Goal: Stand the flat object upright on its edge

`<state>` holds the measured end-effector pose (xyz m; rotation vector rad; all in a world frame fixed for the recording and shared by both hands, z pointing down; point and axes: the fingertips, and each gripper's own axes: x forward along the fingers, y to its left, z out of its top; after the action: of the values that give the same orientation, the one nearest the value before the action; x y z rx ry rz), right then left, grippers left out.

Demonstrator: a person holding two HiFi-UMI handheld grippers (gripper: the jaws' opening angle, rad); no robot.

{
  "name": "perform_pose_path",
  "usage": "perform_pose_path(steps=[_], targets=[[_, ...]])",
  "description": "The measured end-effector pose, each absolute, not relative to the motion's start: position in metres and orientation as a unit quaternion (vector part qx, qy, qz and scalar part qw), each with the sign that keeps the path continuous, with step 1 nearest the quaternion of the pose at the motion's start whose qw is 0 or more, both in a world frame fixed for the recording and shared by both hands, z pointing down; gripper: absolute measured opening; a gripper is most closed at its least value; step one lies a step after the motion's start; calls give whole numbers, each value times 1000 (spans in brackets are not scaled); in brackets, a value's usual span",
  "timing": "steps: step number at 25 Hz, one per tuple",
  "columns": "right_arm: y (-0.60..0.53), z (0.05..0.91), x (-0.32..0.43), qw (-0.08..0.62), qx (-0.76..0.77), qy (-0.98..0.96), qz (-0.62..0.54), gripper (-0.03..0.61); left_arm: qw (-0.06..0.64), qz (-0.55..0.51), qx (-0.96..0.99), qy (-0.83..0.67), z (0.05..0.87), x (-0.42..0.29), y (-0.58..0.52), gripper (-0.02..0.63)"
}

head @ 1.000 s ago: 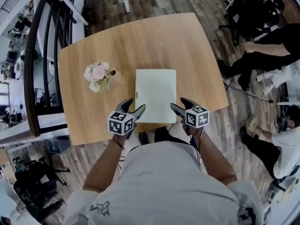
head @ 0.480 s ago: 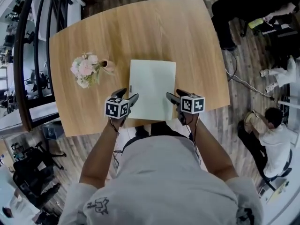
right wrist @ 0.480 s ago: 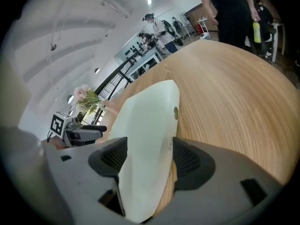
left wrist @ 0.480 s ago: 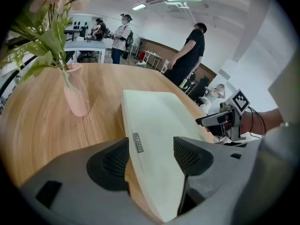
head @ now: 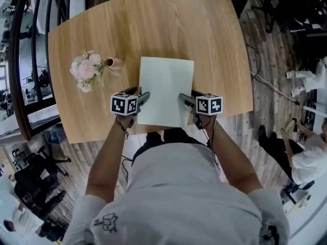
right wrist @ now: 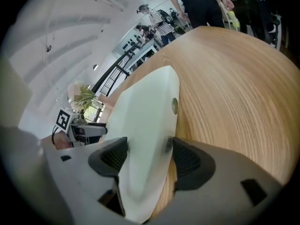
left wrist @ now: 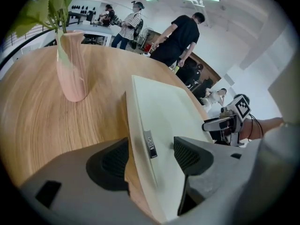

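While my left gripper (head: 142, 100) and right gripper (head: 185, 102) clench the side edges of the pale-green flat rectangular board (head: 166, 83), lower centre, the shallow bite risks it pivoting loose when tipped.

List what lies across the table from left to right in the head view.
Pink-and-white flower bunch in a pink vase → left tool → pale cream flat rectangular panel → right tool.
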<state>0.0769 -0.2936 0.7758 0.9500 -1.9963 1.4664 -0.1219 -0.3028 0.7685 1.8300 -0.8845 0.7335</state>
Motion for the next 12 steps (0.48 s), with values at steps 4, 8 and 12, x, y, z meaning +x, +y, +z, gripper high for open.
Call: perform_pose_path(steps=[4, 8, 12], targets=[[-293, 779, 73, 236, 334, -726, 553, 310, 491, 289, 747, -342, 777, -120, -302, 291], [-292, 780, 74, 236, 328, -725, 557, 304, 504, 289, 748, -320, 779, -116, -303, 291], [-291, 778, 73, 242, 332, -726, 551, 295, 497, 296, 753, -314, 778, -116, -302, 288]])
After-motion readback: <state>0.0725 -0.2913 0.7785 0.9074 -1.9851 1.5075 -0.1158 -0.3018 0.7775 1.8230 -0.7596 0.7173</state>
